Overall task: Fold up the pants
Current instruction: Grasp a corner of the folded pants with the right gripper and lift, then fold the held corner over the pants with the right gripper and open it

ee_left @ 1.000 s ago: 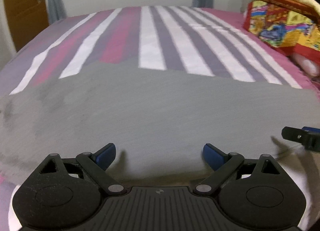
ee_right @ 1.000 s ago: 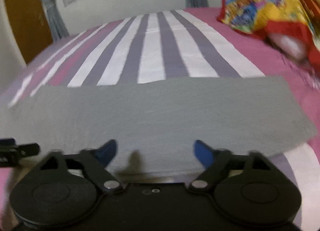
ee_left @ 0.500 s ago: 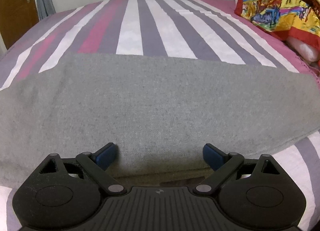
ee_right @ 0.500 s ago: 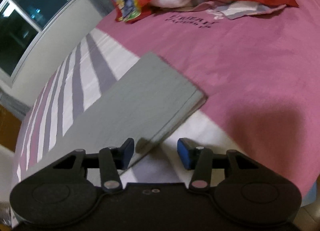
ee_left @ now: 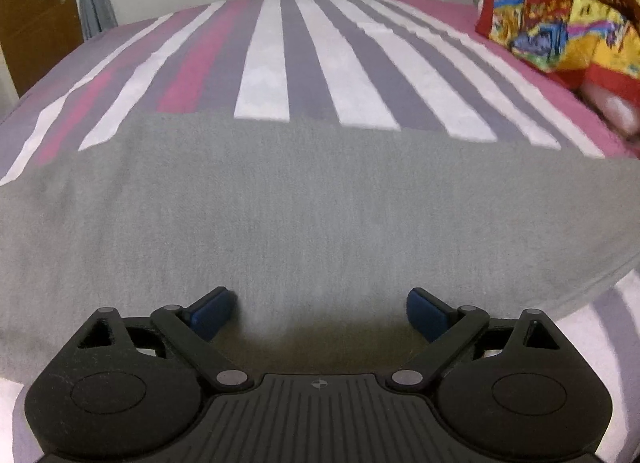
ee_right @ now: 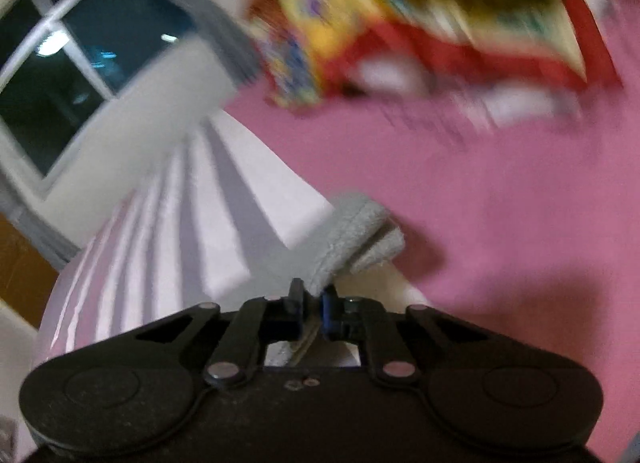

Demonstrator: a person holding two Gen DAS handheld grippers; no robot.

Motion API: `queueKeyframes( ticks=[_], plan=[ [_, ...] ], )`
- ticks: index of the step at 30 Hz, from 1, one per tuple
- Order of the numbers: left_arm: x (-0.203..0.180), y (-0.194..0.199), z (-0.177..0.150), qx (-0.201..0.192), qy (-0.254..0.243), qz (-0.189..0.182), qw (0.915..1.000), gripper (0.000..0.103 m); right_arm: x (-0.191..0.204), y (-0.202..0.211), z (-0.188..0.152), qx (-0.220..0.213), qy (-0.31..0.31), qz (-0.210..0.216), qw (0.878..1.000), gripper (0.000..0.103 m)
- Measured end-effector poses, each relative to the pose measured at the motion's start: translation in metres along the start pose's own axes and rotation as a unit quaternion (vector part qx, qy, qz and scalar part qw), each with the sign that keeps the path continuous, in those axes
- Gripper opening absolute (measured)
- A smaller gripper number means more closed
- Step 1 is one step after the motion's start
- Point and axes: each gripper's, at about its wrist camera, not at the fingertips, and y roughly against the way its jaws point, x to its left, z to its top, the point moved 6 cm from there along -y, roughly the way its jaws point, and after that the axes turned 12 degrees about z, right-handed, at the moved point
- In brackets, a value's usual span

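The right gripper (ee_right: 313, 303) pinches the end of the grey pants (ee_right: 352, 231) to carry it over, while the left gripper (ee_left: 320, 309), spread wide, hovers above the cloth.

Left gripper (ee_left: 320, 309) at 6 o'clock, jaws spread wide, pointing downward. Right gripper (ee_right: 313, 303) just clamped together, rolled sideways.

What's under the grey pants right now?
The grey pants lie on the striped bedsheet, which shows beyond their far edge. Anything beneath the cloth itself is hidden.
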Motion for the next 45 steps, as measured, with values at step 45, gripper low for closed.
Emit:
queueKeyframes(
  ticks=[45],
  plan=[
    [0.003, -0.012, 0.016, 0.035, 0.033, -0.030, 0.9984, 0.100, 0.000, -0.028, -0.010, 0.053, 0.011, -0.126, 0.991, 0.010]
  ],
)
